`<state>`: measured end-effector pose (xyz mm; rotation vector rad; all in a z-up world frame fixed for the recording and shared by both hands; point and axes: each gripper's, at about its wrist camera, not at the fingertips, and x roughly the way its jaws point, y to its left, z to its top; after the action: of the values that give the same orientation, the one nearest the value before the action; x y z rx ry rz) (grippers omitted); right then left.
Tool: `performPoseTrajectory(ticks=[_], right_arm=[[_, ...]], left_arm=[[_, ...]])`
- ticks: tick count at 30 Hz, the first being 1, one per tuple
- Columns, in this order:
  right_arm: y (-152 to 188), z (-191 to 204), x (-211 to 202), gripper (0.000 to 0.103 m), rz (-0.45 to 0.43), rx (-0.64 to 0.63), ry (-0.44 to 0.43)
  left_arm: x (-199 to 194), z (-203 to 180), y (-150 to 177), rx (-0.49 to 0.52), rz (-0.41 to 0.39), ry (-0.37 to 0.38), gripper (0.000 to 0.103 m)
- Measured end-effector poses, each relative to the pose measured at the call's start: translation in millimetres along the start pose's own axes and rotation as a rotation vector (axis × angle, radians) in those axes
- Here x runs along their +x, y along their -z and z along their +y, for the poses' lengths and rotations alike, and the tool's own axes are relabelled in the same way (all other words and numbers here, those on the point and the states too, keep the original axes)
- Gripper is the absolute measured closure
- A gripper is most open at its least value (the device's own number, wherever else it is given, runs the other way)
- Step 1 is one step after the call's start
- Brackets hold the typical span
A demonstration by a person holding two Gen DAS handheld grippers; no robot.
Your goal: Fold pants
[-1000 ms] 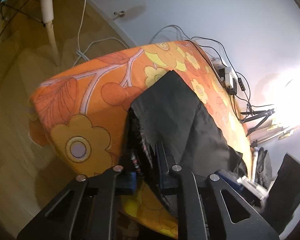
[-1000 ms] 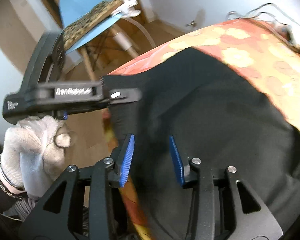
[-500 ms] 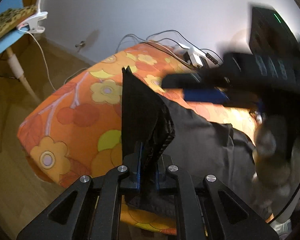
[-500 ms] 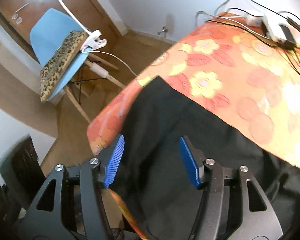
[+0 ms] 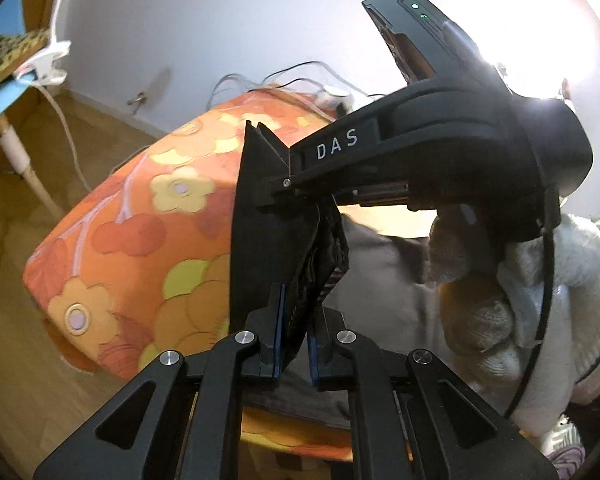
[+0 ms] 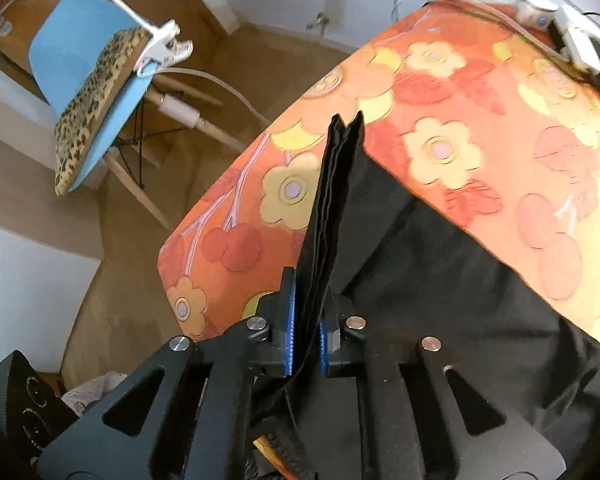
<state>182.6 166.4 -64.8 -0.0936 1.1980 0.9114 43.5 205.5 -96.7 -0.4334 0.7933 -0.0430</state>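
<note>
Right tongs, open before, now clamp pants edge.

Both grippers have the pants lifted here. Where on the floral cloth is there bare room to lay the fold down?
Bare floral cloth runs from the pants out to the rounded near-end edge and toward the far side. The far corner is crowded with cables and adapters. Left gripper and right gripper both pinch fabric.

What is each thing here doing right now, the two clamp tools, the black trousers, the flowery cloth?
Left gripper: shut on the pants.
Right gripper: shut on the pants.
Pants: edge pinched up, the rest lying on the tablecloth.
Tablecloth: spread over the table.
Right hand: gloved, holding the right gripper.
</note>
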Motion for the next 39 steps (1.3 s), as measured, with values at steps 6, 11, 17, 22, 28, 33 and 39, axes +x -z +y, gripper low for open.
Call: performPoseTrajectory(ticks=[6,11,17,22,28,33,39], right_arm=[[14,-22,-54,0.098,-0.096,0.044,0.021],[41,-47,-111,0.099,-0.178,0.066,0.088],[92,-95,-183,0.099,-0.251,0.133,0.167],[142,-142,-230,0.099,-0.290,0.207,0.227],[212,-205,-263,0.099,-0.303,0.317,0.275],[263,-247,-271,0.099,-0.297,0.393,0.288],[307,-284,-263,0.099,-0.299,0.478,0.261]], left_arm=[[-13,-39,-3,0.032,-0.025,0.100,0.095],[-21,-93,0,0.104,-0.030,0.203,0.095],[-18,-165,17,0.191,0.002,0.330,0.095],[-6,-229,39,0.267,0.054,0.423,0.095],[16,-295,78,0.395,0.149,0.497,0.095],[30,-339,117,0.499,0.222,0.496,0.095],[52,-359,142,0.552,0.284,0.485,0.095]])
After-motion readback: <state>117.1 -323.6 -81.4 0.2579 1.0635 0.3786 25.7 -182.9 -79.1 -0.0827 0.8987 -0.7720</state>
